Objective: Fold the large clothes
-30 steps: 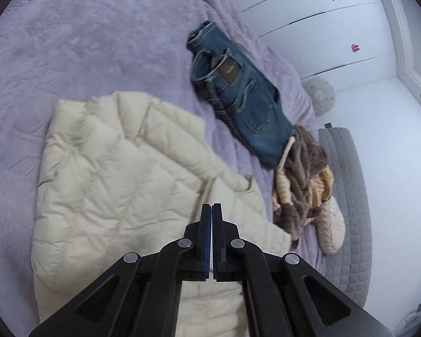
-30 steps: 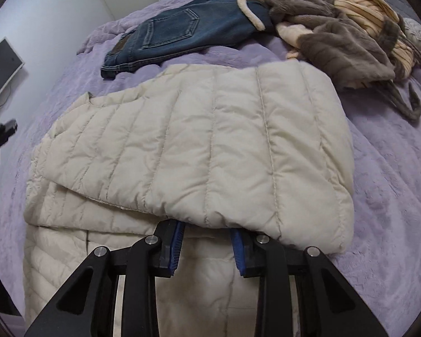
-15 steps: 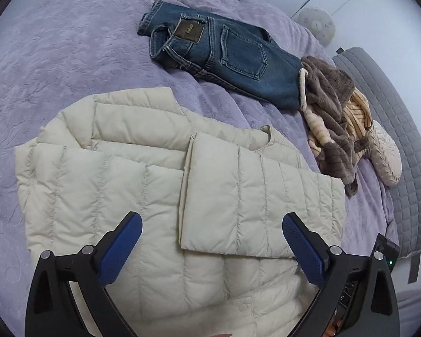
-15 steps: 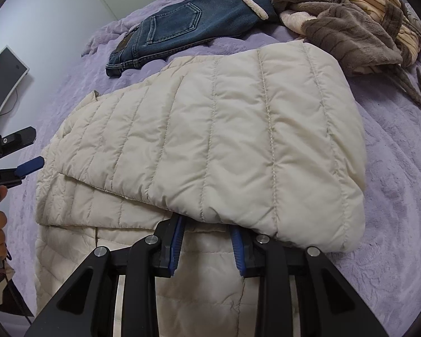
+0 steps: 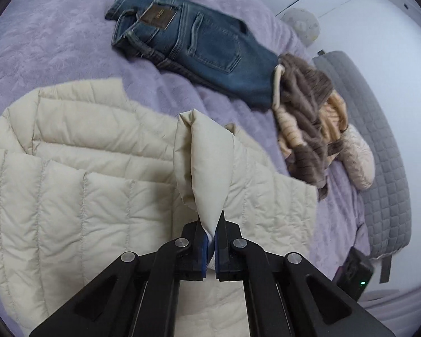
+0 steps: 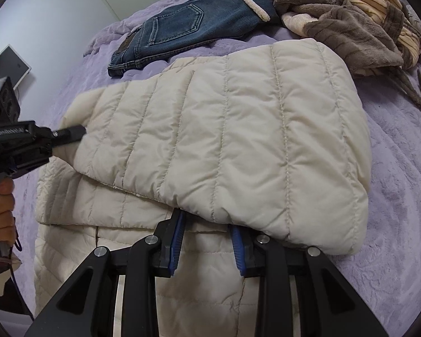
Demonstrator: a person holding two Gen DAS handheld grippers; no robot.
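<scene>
A cream quilted puffer jacket (image 5: 84, 196) lies partly folded on the purple bedspread (image 5: 42, 28). My left gripper (image 5: 209, 234) is shut on a pinched-up corner of the jacket's folded flap. In the right wrist view the same jacket (image 6: 224, 140) fills the middle, and the left gripper (image 6: 70, 134) shows at the left, clamped on the flap's far corner. My right gripper (image 6: 207, 224) is open, its fingertips tucked under the near edge of the folded flap.
Folded blue jeans (image 5: 199, 45) lie beyond the jacket. A brown and striped heap of clothes (image 5: 308, 118) sits to their right. A grey quilted bench (image 5: 379, 140) stands past the bed's edge. A dark device (image 5: 356, 278) lies at the lower right.
My left gripper was shut, then wide open above the jacket, and has now shut on the flap's corner. The right gripper has stayed under the flap's edge.
</scene>
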